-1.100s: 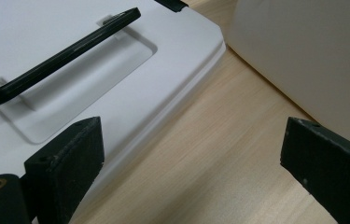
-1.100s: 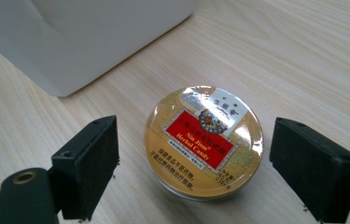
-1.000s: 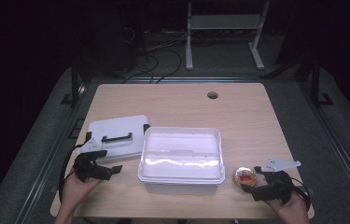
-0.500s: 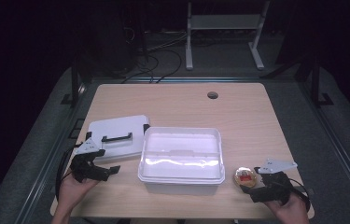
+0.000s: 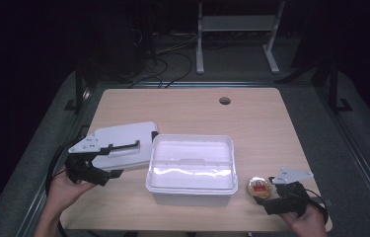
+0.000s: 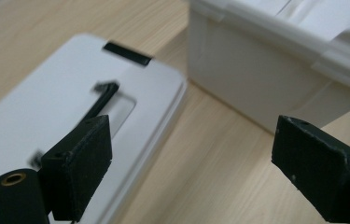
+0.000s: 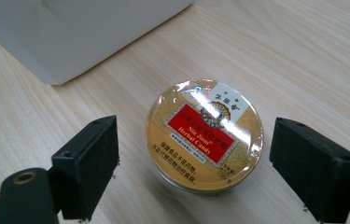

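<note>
Your right claw [image 7: 193, 175] has crept closer; its jaws now stand wide either side of the candy tin [image 7: 204, 135], untouched. Left claw [image 6: 191, 172] stays open beside the lid [image 6: 46, 126]. Close next.

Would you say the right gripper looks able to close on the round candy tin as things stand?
Probably yes. The right gripper is open with one jaw on each side of the candy tin, which lies flat on the table, apart from the white bin; nothing sits between jaws and tin.
</note>
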Action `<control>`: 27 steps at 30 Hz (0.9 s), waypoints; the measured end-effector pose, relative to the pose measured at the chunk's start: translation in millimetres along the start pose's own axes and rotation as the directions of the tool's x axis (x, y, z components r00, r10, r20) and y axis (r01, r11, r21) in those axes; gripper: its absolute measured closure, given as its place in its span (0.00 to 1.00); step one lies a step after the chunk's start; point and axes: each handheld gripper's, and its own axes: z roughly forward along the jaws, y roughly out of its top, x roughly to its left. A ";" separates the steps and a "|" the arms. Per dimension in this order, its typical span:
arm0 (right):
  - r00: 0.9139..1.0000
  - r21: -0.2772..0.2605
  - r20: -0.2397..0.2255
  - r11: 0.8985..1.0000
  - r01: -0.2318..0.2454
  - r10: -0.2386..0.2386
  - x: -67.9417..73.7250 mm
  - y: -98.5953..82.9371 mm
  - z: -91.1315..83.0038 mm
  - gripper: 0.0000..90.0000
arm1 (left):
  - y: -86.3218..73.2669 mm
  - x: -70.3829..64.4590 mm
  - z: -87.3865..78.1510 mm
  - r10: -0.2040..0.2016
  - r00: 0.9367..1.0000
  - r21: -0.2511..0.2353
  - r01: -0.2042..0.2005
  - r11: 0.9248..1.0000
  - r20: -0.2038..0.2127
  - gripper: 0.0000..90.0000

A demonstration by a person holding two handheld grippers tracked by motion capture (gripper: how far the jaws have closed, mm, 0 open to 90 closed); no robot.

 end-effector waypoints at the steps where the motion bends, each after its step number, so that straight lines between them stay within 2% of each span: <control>1: 1.000 0.000 0.001 1.000 0.001 -0.001 -0.4 0.1 0.0 0.17 | 7.7 -2.7 -1.8 0.026 1.000 0.000 -0.026 1.000 0.001 0.13; 4: 1.000 0.000 -0.001 1.000 -0.002 0.002 -0.5 0.1 0.0 0.17 | 30.6 -10.1 -3.5 0.096 0.995 0.019 -0.097 0.995 0.013 0.13; 9: 1.000 -0.003 -0.004 1.000 -0.002 0.002 -0.7 -0.1 -0.3 0.17 | 63.1 -20.4 3.6 0.163 0.984 0.039 -0.166 0.985 0.064 0.14; 14: 1.000 -0.001 -0.007 1.000 -0.002 0.002 -1.2 -1.1 -0.6 0.17 | 90.5 -30.2 14.4 0.232 0.966 0.072 -0.241 0.968 0.113 0.16; 17: 1.000 -0.002 -0.008 1.000 -0.002 0.002 -1.3 -0.8 -1.0 0.17 | 103.6 -34.8 22.5 0.253 0.956 0.091 -0.268 0.959 0.145 0.16; 21: 1.000 -0.005 -0.008 1.000 0.001 -0.001 -0.8 -0.3 -1.0 0.17 | 117.6 -40.4 35.2 0.284 0.940 0.116 -0.309 0.944 0.189 0.17; 25: 1.000 -0.004 -0.012 1.000 -0.001 0.001 -1.1 -0.5 -1.2 0.17 | 129.4 -45.3 49.0 0.305 0.926 0.145 -0.340 0.929 0.222 0.18; 27: 1.000 -0.003 -0.015 1.000 -0.001 0.001 -1.0 -0.4 -1.1 0.17 | 134.6 -47.1 55.8 0.318 0.915 0.146 -0.360 0.921 0.248 0.22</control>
